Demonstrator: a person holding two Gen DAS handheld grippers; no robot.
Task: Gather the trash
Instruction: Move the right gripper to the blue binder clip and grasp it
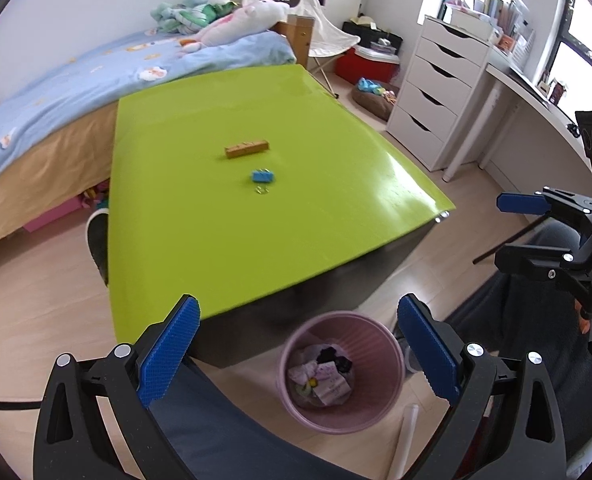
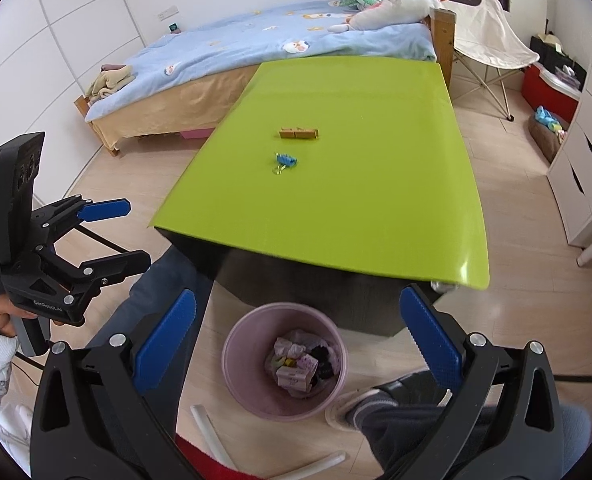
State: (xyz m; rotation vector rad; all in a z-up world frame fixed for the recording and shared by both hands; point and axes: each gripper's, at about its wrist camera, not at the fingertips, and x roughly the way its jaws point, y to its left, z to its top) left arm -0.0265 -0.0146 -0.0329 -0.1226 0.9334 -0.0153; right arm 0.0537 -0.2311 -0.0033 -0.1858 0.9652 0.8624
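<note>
A pink waste bin (image 1: 339, 372) stands on the floor in front of the green table (image 1: 216, 240) and holds crumpled paper and dark scraps; the right wrist view shows it too (image 2: 284, 364). My left gripper (image 1: 297, 344) is open and empty above the bin. My right gripper (image 2: 297, 340) is open and empty, also above the bin. On the table lie a wooden block (image 1: 246, 148) and a blue binder clip (image 1: 262, 177), also visible in the right wrist view as block (image 2: 298, 133) and clip (image 2: 286, 160).
A bed (image 1: 76, 92) with plush toys stands behind the table. A white drawer unit (image 1: 435, 88) and desk stand on the right. A folding chair (image 2: 483, 28) and a red box (image 1: 365, 62) are at the back. My legs and a shoe (image 2: 367, 404) are beside the bin.
</note>
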